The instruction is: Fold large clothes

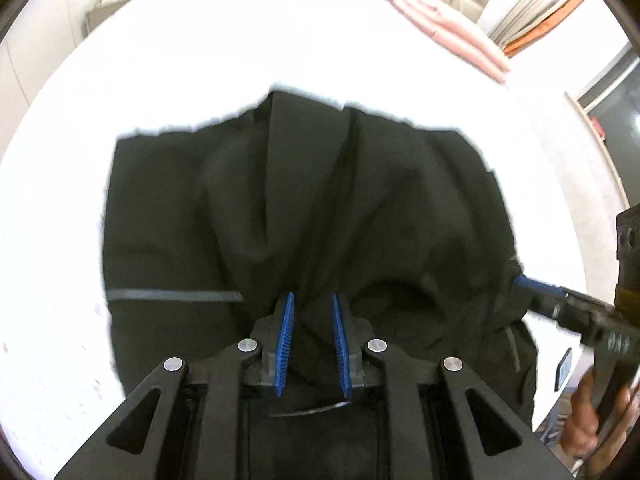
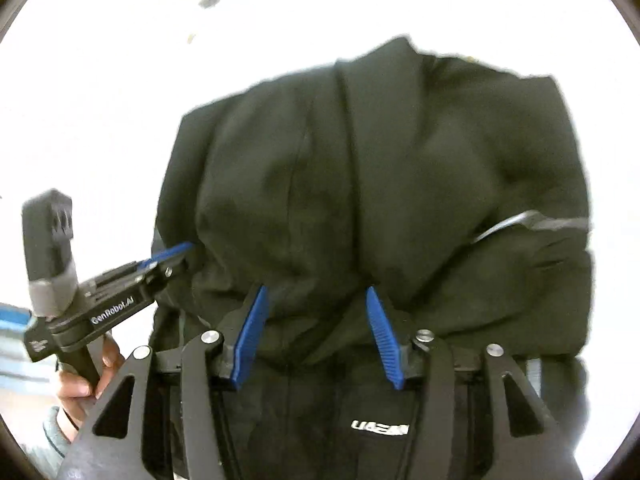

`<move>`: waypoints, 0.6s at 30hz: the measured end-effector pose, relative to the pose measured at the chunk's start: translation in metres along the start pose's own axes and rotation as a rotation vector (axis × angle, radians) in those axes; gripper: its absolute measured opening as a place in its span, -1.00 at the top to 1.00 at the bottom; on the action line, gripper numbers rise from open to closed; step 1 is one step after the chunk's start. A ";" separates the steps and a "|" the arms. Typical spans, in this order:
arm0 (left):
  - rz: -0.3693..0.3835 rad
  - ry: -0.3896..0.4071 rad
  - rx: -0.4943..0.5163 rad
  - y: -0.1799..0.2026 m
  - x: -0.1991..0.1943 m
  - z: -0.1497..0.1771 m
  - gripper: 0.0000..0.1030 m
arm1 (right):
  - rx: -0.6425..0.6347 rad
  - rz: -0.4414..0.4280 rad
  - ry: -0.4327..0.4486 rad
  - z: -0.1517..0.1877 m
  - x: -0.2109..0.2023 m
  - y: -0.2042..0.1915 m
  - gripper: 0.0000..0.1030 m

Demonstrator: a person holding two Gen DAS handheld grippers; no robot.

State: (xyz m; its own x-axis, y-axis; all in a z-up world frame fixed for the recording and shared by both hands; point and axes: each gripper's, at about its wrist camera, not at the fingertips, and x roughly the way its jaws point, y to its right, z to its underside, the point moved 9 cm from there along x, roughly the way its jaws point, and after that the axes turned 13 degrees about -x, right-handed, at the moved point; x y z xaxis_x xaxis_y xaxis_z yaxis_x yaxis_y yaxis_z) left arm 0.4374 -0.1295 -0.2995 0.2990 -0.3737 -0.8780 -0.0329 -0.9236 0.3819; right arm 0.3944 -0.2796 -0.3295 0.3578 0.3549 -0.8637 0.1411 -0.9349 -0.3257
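The left gripper (image 1: 313, 320) sits right over the near edge of the black jacket (image 1: 304, 200). Its blue pads (image 1: 286, 336) are close together with a bunch of black cloth pinched between them. The right gripper (image 2: 316, 320) is over the same edge, further along. Its pads (image 2: 250, 332) stand wider apart; cloth sits in the gap, but I cannot tell if they press on it.

The jacket lies in a rumpled heap on a white bed (image 1: 240, 40), with big folds running away from both grippers. A thin grey stripe (image 1: 172, 295) crosses one side.

At the far edge of the bed lies a pink folded blanket (image 1: 452, 28), with curtains (image 1: 536, 12) behind it. Nothing lies between the grippers and the jacket.

Only the right view shows white letters (image 2: 380, 427) on the cloth under the gripper, and a hand (image 2: 86, 380) holding the left gripper's handle. Only the left view shows the room beyond the bed.
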 end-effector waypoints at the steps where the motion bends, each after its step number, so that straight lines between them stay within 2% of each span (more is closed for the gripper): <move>1: 0.015 0.018 0.001 0.004 -0.008 -0.007 0.61 | 0.019 0.029 0.036 -0.007 -0.011 0.010 -0.31; 2: 0.032 0.030 -0.001 0.010 -0.015 -0.009 0.61 | 0.036 0.039 0.055 -0.011 -0.015 0.018 -0.40; 4: 0.074 0.032 -0.013 0.019 -0.017 -0.017 0.60 | 0.087 0.042 0.060 -0.019 -0.009 0.038 -0.44; 8: 0.046 0.008 0.011 0.026 0.005 -0.017 0.60 | 0.129 -0.004 0.018 -0.016 0.038 0.039 -0.47; 9: 0.045 -0.001 0.010 0.030 0.016 -0.013 0.60 | 0.122 0.000 0.019 -0.018 0.044 0.038 -0.34; 10: 0.043 -0.015 0.000 0.028 0.027 -0.012 0.60 | 0.113 0.047 0.030 -0.022 0.040 0.042 0.37; 11: 0.027 -0.035 -0.016 0.022 0.037 -0.010 0.60 | 0.105 0.089 0.031 -0.022 0.038 0.046 0.65; 12: 0.016 -0.060 -0.043 0.010 0.045 -0.008 0.60 | 0.107 0.113 0.050 -0.021 0.030 0.050 0.68; 13: 0.031 -0.082 -0.083 0.003 0.055 -0.004 0.62 | 0.134 0.127 0.084 -0.018 0.018 0.055 0.73; 15: 0.077 -0.108 -0.160 -0.009 0.068 0.004 0.65 | 0.196 0.116 0.089 -0.005 0.007 0.064 0.73; 18: 0.130 -0.106 -0.193 -0.015 0.064 0.013 0.67 | 0.231 0.120 0.026 0.015 0.037 0.077 0.73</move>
State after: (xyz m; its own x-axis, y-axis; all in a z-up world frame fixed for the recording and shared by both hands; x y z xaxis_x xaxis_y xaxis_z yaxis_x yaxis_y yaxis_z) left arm 0.4448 -0.1409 -0.3647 0.2020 -0.5048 -0.8393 0.1213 -0.8375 0.5329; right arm 0.4043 -0.3384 -0.3923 0.3830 0.2382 -0.8925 -0.1173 -0.9458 -0.3027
